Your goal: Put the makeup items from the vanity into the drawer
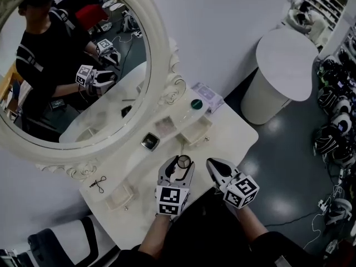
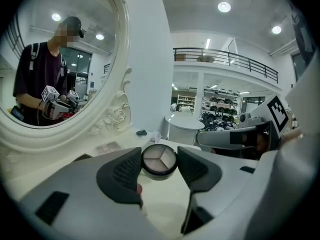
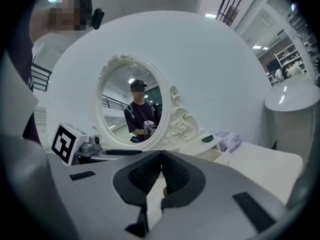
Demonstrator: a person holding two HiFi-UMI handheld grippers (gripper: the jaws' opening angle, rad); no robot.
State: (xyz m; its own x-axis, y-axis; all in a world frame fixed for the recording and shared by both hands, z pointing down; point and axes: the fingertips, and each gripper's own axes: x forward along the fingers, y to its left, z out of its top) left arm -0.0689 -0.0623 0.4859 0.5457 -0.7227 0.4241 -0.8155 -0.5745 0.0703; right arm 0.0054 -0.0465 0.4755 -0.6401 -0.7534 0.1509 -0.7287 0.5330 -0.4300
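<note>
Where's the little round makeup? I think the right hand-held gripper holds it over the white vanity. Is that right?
Wrong side. The left hand-held gripper holds the round compact over the white vanity, as the left gripper view shows. The right hand-held gripper is shut with nothing in it.

Lab-like hall: mezzanine railing point(image 2: 225, 57), stocked shelves point(image 2: 220, 103), heaped gear point(image 1: 334, 121), ornate vanity point(image 1: 233, 133).

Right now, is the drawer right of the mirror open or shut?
Open: the drawer is pulled out from the vanity, its inside showing.
</note>
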